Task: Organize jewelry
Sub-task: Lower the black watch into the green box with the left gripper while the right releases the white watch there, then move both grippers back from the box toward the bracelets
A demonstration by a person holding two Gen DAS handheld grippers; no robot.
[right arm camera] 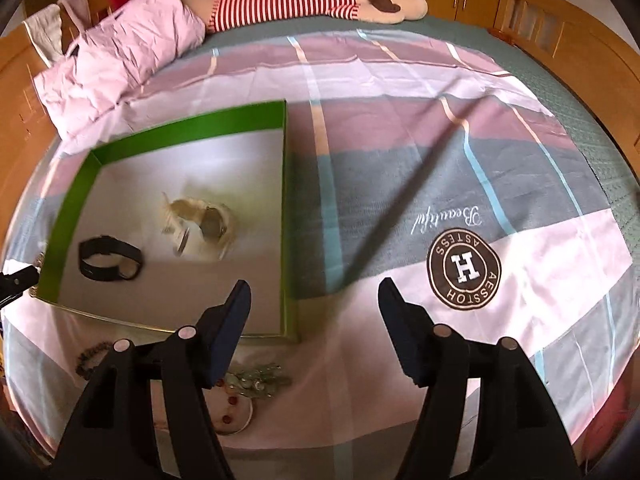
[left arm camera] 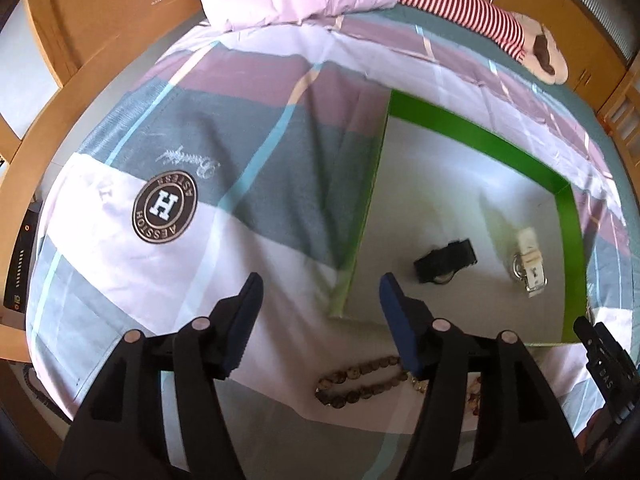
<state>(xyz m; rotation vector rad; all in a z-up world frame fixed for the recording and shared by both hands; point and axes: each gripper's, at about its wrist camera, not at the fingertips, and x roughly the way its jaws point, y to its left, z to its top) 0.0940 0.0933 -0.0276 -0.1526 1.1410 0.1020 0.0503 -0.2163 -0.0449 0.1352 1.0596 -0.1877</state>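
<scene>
— Left view? 
— My left gripper (left arm camera: pixel 320 300) hangs open and empty; the brown wooden bead bracelet (left arm camera: pixel 360 384) lies on the bed just beneath it. I might drag bedsheet up with it.

— Right view? 
— My right gripper (right arm camera: pixel 314 304) gapes, empty. The green-walled shallow box (right arm camera: pixel 68 204) holds a black watch (right arm camera: pixel 110 264) ahead-left; glass beads (right arm camera: pixel 256 380) lie beneath.

- My bed (right arm camera: pixel 400 152), under a plaid sheet, carries the green-walled box (right arm camera: pixel 70 204) at left.
- Near me lie a brown bead bracelet (left arm camera: pixel 360 384) and green beads (right arm camera: pixel 256 380).
- Far: pink pillow (right arm camera: pixel 120 60), striped plush (right arm camera: pixel 304 0).
</scene>
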